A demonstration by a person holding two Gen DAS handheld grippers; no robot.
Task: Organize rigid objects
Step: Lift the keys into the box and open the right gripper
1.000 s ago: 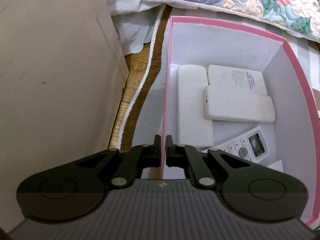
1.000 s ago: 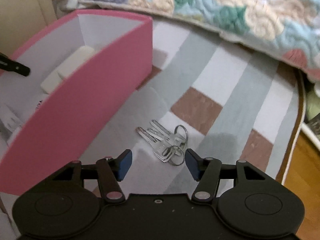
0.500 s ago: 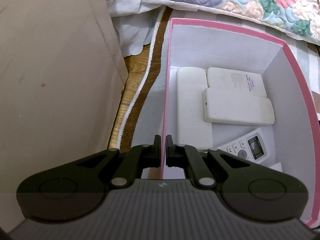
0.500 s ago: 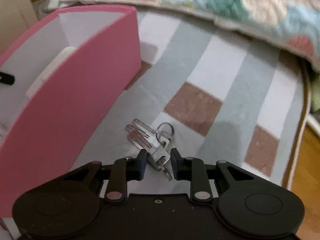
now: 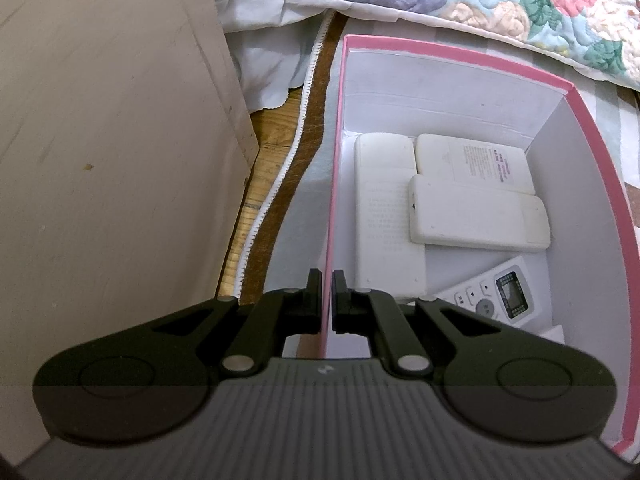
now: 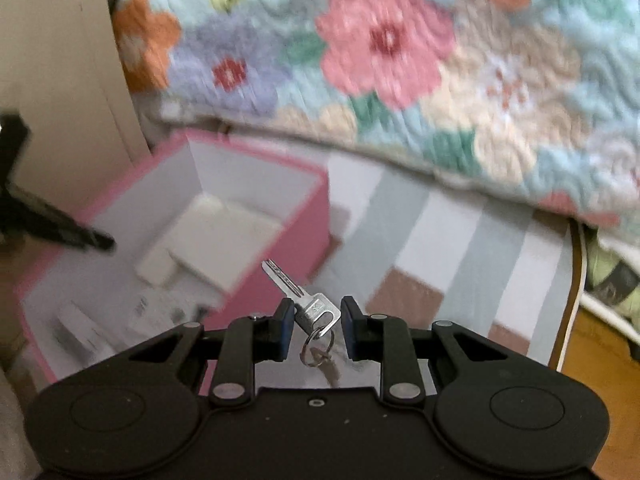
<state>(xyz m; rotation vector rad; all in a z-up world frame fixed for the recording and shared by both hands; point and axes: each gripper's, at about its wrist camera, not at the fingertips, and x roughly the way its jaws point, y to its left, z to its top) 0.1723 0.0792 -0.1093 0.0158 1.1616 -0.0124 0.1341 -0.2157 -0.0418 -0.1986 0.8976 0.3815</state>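
Note:
My left gripper (image 5: 327,300) is shut on the left wall of the pink box (image 5: 334,184). The box holds several white remotes (image 5: 476,212), one with a small screen (image 5: 508,300). My right gripper (image 6: 316,320) is shut on a bunch of silver keys (image 6: 316,307) and holds it in the air, to the right of the pink box (image 6: 276,264). One key points up and left, and the key ring (image 6: 318,346) hangs below the fingers. The left gripper (image 6: 52,228) shows as a dark blur at the box's far wall.
A beige cabinet panel (image 5: 104,160) stands close on the left of the box. A flowered quilt (image 6: 380,60) hangs behind. A striped grey, white and brown rug (image 6: 452,240) covers the floor, with wood floor (image 6: 584,360) at right.
My right gripper closed on the keys and lifted them off the rug, tilting up toward the box. My left gripper stayed clamped on the box wall.

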